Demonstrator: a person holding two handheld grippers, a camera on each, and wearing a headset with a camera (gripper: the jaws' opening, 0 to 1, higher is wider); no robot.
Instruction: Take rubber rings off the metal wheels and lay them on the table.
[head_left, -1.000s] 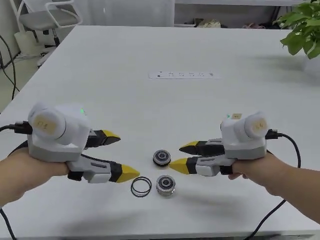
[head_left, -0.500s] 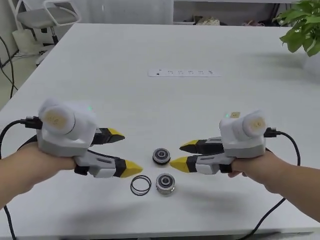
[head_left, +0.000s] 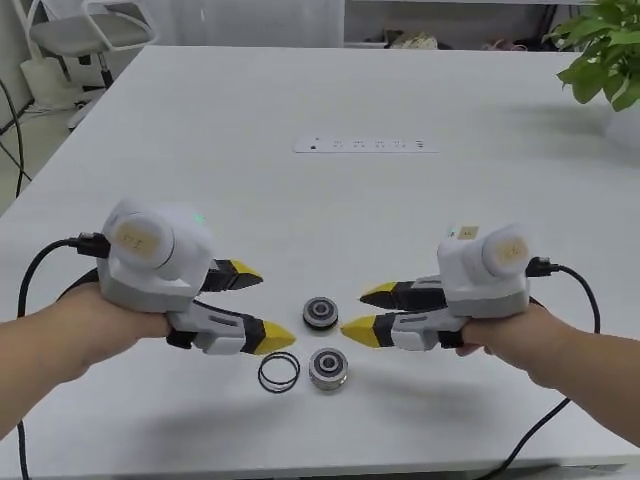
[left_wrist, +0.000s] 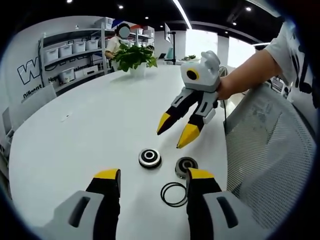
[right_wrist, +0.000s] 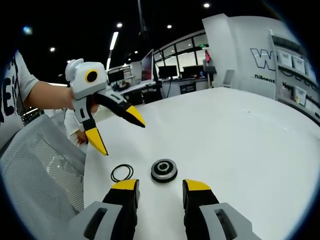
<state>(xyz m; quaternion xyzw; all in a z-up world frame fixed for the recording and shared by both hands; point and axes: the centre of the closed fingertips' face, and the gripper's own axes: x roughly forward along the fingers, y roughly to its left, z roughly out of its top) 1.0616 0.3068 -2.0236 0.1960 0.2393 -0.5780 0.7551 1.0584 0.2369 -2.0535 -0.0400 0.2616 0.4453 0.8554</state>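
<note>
Table (head_left: 300, 90): large, white, matte. Its near edge runs just below the work, and broad bare surface stretches beyond to the far edge.
Room: an office chair (head_left: 90, 35) past the far left corner, a leafy plant (head_left: 600, 50) at the far right, and shelves (left_wrist: 75, 50) with bins along a wall.
Power strip (head_left: 366, 146): white, flat at mid-table, well apart from the work.
Left hand-held gripper (head_left: 268, 306): jaws spread wide and holding nothing, with its tips just left of the wheels.
Right hand-held gripper (head_left: 365, 310): jaws parted more narrowly, also empty, with its tips just right of the wheels. Both cables trail off the near edge.
Far metal wheel (head_left: 320, 312): flat on the table between the two sets of tips, dark-rimmed.
Near metal wheel (head_left: 328, 368): flat, nearer the table edge, with a bright rim.
Rubber rings (head_left: 279, 372): two thin black loops that overlap, lying flat just left of the near wheel.
Change over the last second: the left hand-held gripper has moved in toward the wheels. The right one, the wheels and the rings are unmoved.
</note>
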